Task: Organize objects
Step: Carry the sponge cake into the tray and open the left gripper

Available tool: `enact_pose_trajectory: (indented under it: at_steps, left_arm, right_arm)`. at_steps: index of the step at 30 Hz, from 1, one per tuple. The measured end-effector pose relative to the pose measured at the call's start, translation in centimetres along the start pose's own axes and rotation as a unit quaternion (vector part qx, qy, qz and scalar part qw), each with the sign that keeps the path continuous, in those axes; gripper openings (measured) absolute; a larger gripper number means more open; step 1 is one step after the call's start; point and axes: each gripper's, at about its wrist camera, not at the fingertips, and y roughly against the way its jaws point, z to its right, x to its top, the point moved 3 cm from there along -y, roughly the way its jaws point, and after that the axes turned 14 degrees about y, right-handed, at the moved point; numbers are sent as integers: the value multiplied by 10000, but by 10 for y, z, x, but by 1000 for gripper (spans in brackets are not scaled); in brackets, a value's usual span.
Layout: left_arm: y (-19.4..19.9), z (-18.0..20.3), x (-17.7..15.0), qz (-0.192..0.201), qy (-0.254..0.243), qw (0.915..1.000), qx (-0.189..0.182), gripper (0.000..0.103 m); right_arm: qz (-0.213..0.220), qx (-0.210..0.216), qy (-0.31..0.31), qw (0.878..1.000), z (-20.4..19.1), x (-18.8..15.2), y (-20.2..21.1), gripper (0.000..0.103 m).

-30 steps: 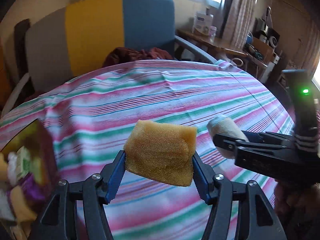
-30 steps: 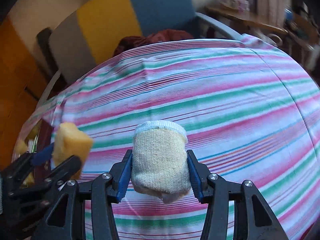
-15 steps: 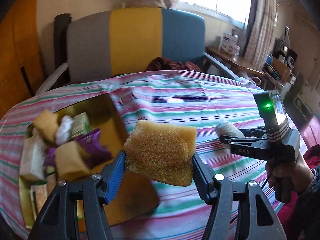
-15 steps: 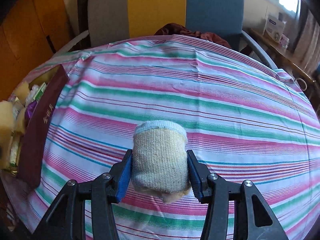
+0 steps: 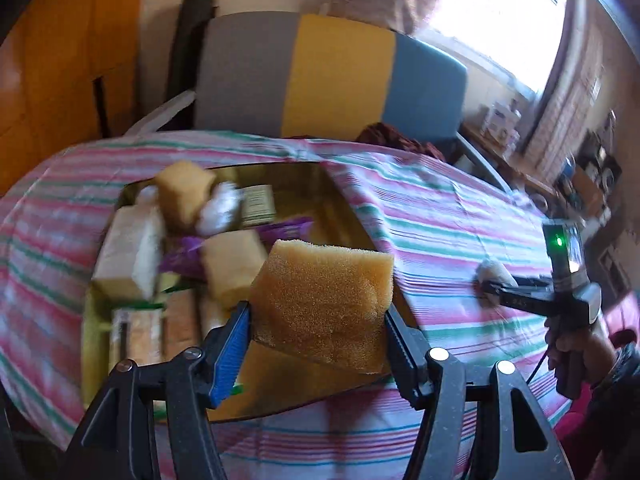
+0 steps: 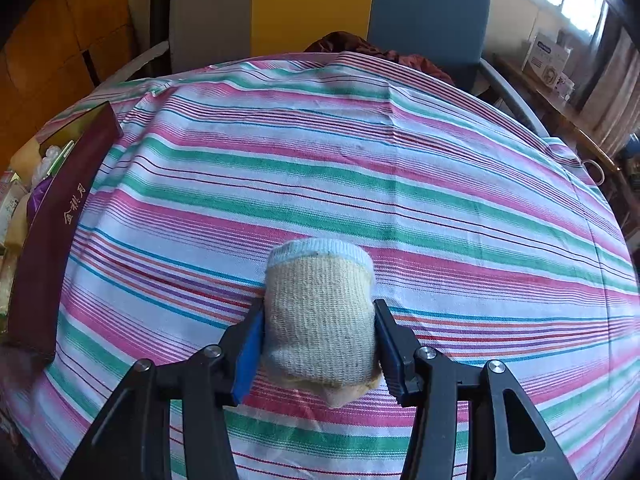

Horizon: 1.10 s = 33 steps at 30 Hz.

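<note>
My left gripper [image 5: 318, 312] is shut on a yellow-brown sponge [image 5: 324, 300] and holds it above the near right part of a gold-lined box [image 5: 304, 184]. The box holds several sponges, packets and white wads. My right gripper [image 6: 318, 320] is shut on a rolled beige sock with a pale blue cuff [image 6: 318, 308], low over the striped tablecloth [image 6: 360, 160]. In the left wrist view the right gripper [image 5: 486, 286] with the sock [image 5: 494, 270] shows far right, held by a hand [image 5: 576, 354]. The box's dark red wall [image 6: 52, 220] stands at the left of the right wrist view.
A chair with grey, yellow and blue back panels [image 5: 332, 76] stands behind the table, with dark red cloth [image 6: 360, 46] on its seat. A wooden cabinet [image 5: 60, 52] is at the left. A cluttered side table [image 6: 552, 80] sits at the right under the window.
My left gripper has swung left with the sponge, from over bare tablecloth to over the box. My right gripper rolled level at first and has since held still with the sock.
</note>
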Motion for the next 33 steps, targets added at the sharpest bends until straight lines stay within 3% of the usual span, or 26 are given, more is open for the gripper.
enact_pose_trajectory:
  at_steps: [6,9,20,27,33]
  left_arm:
    - [15,-61,5,87,624,9980,107,63]
    - [13,-71,0,20,729,9973,108,63]
    - [-25,-33,-2,-316,462,9983,187,63]
    - [-71,-35,-18,-1086,603,9916,369,67]
    - [-73,-38,-25,-1006,527,9925,458,70]
  right_arm:
    - [3,-45,38,10000,-2,0,1,52]
    - [2,-59,58,10000,-2,0,1,52]
    - [-3,-81,98,9999,-3,0,1,52]
    - [-5,-77,97,9999,-4,1,0,52]
    - [-7,-75,119,9999,-5,3,-1,52]
